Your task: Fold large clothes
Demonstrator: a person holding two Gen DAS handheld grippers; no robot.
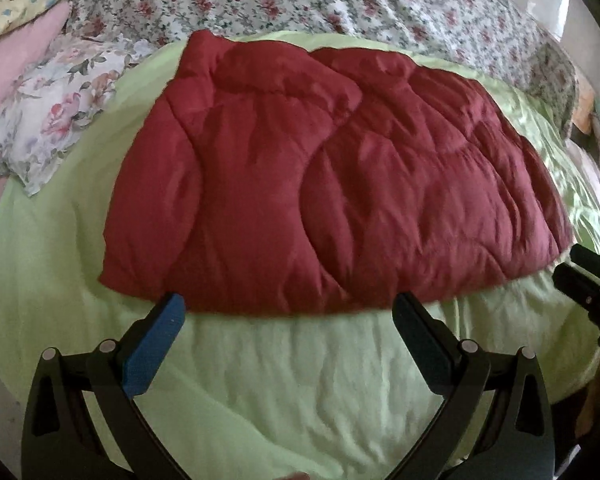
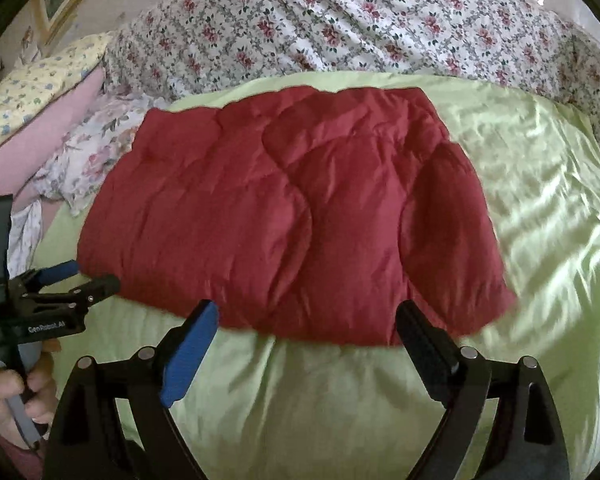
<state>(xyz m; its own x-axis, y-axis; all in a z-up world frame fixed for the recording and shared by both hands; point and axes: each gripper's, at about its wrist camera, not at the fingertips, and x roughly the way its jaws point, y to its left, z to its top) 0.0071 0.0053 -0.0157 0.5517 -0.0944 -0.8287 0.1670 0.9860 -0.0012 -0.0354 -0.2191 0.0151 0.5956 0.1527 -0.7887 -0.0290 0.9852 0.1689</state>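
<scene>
Green bedsheet [image 1: 300, 392] carries the folded red quilted jacket [image 1: 332, 184] at its centre. We hold left gripper [image 1: 288, 316] and right gripper [image 2: 308, 320] agape, empty, just short of its near edge.

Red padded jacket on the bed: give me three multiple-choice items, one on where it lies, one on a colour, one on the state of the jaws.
1. Where does the red padded jacket lie?
A. on the light green cover
B. on the floor
C. draped over a chair

2. What colour is the pad on one finger of the right gripper?
A. yellow
B. blue
C. white

3. How do the jaws of the left gripper stand?
A. shut on the jacket
B. shut on a pillow
C. wide open, holding nothing

Answers:
1 A: green fabric shows around the jacket.
2 B: the pad is plainly blue.
3 C: the fingers stand apart short of the jacket's near edge.
</scene>
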